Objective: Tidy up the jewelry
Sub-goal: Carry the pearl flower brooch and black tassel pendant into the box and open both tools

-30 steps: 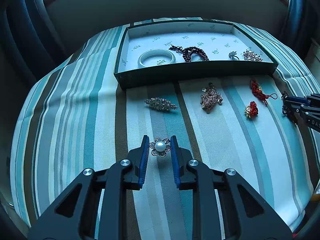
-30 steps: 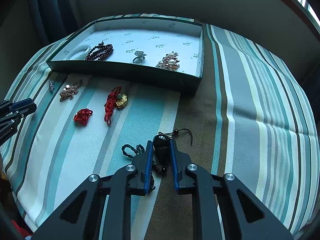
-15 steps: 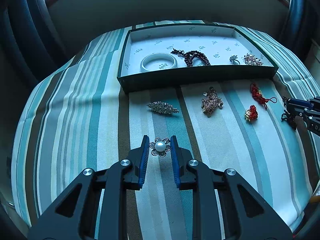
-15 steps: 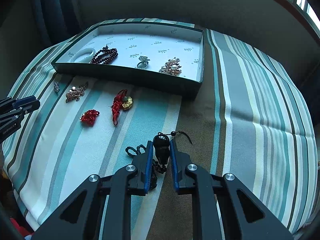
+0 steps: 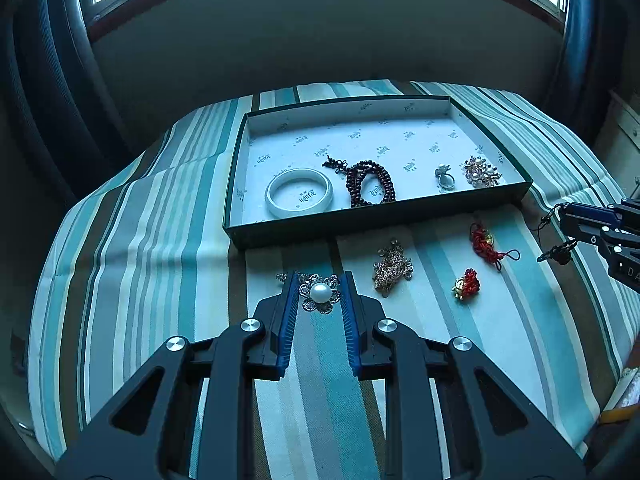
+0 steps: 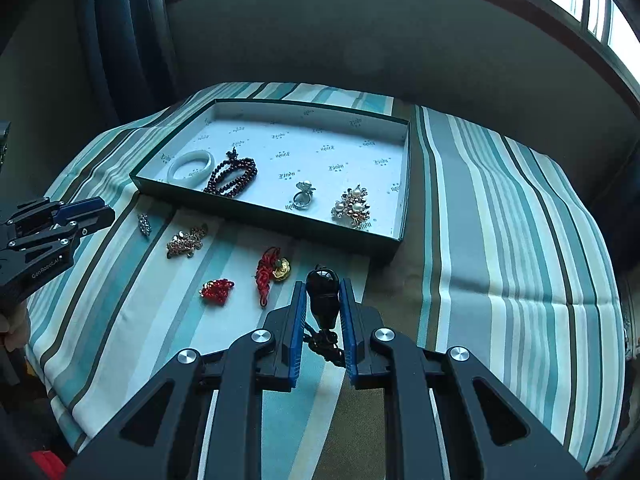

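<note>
Left claw (image 5: 320,294) grips the pearl flower brooch (image 5: 320,293); right claw (image 6: 322,296) is clamped on the black pendant (image 6: 323,298).

Place: a room in a home, probably a bedroom or sitting room.
Surface: a striped cloth (image 5: 132,264) in teal, white and brown, draped over a rounded, soft-looking surface, creased at its edges.
Window: panes (image 6: 600,4) with a dark wooden frame above a plain wall.
Curtains: dark blue drapes (image 6: 128,40) hang at the sides.
Contents: household jewellery in a shallow printed box (image 5: 236,184).
</note>
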A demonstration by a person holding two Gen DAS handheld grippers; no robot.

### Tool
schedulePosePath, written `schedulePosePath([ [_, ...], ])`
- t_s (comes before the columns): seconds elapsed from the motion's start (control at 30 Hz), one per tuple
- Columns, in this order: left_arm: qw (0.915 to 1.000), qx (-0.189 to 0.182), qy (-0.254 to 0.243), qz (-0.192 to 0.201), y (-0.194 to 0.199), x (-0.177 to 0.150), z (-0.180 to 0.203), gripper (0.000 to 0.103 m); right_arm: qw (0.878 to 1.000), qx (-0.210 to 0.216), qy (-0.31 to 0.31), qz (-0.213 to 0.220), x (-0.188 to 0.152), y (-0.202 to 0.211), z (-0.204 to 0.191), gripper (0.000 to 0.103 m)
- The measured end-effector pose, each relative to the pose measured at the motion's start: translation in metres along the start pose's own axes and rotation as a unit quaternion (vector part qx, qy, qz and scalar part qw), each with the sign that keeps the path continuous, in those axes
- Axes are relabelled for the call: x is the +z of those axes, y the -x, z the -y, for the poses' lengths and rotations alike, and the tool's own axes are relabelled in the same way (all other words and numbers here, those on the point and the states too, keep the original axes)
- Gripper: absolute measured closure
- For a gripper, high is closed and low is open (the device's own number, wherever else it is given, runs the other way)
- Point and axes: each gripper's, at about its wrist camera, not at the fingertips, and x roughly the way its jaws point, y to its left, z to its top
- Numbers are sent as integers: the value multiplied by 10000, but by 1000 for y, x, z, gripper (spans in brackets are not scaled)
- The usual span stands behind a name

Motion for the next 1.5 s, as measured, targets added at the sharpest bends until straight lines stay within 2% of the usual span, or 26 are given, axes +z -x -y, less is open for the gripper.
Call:
schedulePosePath([
  [0.37, 9978, -214, -103, 627, 3, 64, 23, 82, 9978, 57, 73, 661, 56, 12, -1, 86],
  [0.67, 9964, -229, -27, 811, -35, 116, 44, 82, 9967, 81, -108, 802, 97, -21, 16, 86],
  [0.87, 9974, -229, 204, 659, -77, 137, 56, 82, 9972, 111, -359, 645, 113, -63, 33, 86],
  [1.07, 9992, -206, 244, 229, -122, 142, 66, 82, 9980, 66, -532, 345, 113, -104, 44, 86],
  [1.5, 9994, -96, 143, -300, -165, 135, 77, 82, 9980, 13, -631, -27, 98, -142, 51, 86],
])
